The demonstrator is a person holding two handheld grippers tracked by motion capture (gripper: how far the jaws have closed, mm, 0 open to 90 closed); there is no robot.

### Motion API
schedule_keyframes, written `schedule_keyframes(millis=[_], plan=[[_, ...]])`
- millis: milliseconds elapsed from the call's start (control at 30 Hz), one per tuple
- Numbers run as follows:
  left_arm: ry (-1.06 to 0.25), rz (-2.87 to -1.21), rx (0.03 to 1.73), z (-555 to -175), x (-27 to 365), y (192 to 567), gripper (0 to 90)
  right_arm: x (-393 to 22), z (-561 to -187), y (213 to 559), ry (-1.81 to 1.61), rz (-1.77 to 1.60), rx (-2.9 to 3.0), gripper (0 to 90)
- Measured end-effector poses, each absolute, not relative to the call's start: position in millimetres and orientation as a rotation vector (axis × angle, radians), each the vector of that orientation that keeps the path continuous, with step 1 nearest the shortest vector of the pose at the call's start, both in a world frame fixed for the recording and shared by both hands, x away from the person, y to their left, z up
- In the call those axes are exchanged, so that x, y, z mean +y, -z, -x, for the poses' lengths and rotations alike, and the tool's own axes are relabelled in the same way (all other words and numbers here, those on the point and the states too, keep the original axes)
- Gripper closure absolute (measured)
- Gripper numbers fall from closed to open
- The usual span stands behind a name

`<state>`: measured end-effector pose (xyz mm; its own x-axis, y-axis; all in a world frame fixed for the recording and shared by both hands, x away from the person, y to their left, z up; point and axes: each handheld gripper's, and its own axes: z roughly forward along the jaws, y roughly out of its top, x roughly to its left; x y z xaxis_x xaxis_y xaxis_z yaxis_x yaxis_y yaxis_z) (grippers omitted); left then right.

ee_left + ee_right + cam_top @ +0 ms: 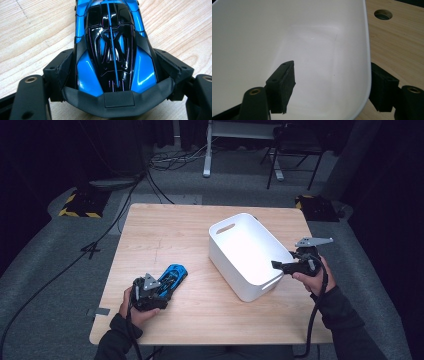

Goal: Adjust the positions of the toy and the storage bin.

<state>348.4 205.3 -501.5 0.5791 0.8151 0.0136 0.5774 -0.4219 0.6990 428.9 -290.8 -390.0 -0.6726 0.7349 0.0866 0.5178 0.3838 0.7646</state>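
A blue and black toy car [173, 276] lies on the wooden table [165, 230] at the front left. My left gripper [150, 292] is shut on its rear end; in the left gripper view the pads press both flanks of the car [112, 50], and the left gripper [116, 71] holds it nose away. A white plastic bin [240, 270] stands right of centre, with nothing inside. My right gripper [280, 266] is at the bin's near right rim. Its jaws straddle the bin wall [367, 62], one inside and one outside, and the right gripper [332, 72] stands open.
A round hole [383, 14] is cut in the tabletop beyond the bin. Cables [125, 205], yellow-and-black striped bases [80, 205], a desk leg [207, 150] and a chair [295, 150] stand on the grey floor behind the table.
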Motion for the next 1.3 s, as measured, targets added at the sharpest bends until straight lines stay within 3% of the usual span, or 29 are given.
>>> schedule_keyframes(millis=[700, 1300], plan=[[-0.467, -2.151, 1.107, -351, 203, 502, 23.9, -284, -380, 385, -1.305, -0.951, 2.536, 31.0], [-0.461, -2.158, 1.101, -353, 203, 501, 23.7, -291, -370, 381, -1.347, -0.814, 2.451, 24.7]])
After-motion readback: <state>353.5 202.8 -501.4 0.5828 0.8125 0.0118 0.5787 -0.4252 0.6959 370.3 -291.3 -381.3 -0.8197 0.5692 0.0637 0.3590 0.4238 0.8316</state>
